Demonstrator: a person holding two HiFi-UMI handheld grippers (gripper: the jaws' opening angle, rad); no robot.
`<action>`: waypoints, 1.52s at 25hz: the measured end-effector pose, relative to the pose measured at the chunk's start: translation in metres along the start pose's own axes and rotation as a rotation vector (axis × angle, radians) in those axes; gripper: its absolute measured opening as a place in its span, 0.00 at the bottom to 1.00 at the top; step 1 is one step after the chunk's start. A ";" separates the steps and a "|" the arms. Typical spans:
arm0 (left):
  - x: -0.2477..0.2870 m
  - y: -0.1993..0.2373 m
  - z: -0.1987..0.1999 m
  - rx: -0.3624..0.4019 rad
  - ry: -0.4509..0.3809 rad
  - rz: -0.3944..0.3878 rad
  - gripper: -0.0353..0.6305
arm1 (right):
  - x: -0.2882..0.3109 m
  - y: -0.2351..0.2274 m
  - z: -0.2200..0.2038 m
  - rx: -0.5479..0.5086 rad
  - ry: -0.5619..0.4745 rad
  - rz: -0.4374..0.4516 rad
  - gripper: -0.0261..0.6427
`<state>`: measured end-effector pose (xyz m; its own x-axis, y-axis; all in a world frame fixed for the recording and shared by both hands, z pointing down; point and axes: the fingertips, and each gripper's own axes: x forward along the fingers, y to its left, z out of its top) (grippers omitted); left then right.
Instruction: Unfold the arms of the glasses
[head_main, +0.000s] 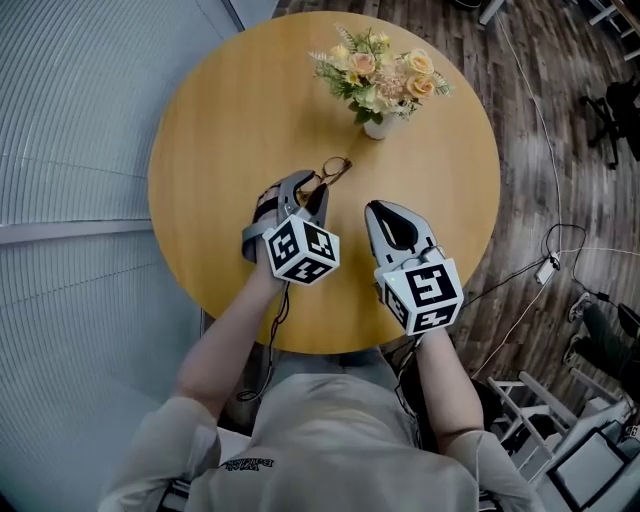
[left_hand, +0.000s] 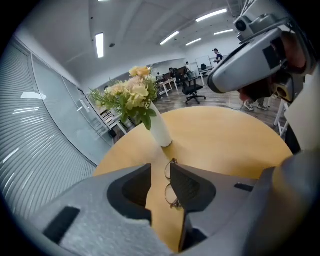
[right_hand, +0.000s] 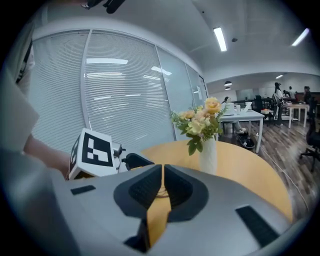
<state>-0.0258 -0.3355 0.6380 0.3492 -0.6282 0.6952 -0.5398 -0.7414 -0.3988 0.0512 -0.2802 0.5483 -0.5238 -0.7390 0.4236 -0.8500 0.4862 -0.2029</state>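
**A:** Head view first. What takes up the most room?

**B:** A round wooden table (head_main: 230, 120). The person stands at its near edge with both forearms out over it. A white vase (head_main: 378, 126) of pale flowers (head_main: 385, 75) stands on the far side.

**A:** And the two tools?

**B:** The left gripper (head_main: 312, 190) is over the middle of the table, pointing toward the vase. The right gripper (head_main: 383, 212) is beside it, well apart from it and a little nearer the person. Each carries its marker cube at the back.

**A:** Is the left one gripping anything?

**B:** No. In the left gripper view its jaws stand apart with a clear gap and clamp nothing.

**A:** The right one?

**B:** In the right gripper view its jaws are drawn together, with only a thin slit between the pads and nothing in it.

**A:** Where are the glasses?

**B:** The glasses (left_hand: 172, 194) lie flat on the tabletop in line with the left gripper's gap, close by one jaw's inner face. I cannot tell whether they touch it. From above they poke out just past that gripper's tips, between it and the vase. Whether the arms are folded is too small to make out.
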 end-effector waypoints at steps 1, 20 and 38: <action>0.007 -0.001 -0.004 0.000 0.010 -0.005 0.23 | 0.003 -0.001 -0.002 0.005 0.002 0.003 0.09; 0.101 -0.025 -0.061 -0.002 0.184 -0.094 0.23 | 0.018 -0.026 -0.047 0.125 0.063 0.009 0.09; 0.104 -0.019 -0.057 -0.021 0.193 -0.086 0.12 | -0.009 -0.046 -0.066 0.184 0.068 -0.029 0.09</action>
<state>-0.0230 -0.3731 0.7525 0.2431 -0.5045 0.8285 -0.5306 -0.7842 -0.3218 0.0981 -0.2655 0.6119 -0.4989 -0.7152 0.4895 -0.8641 0.3669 -0.3446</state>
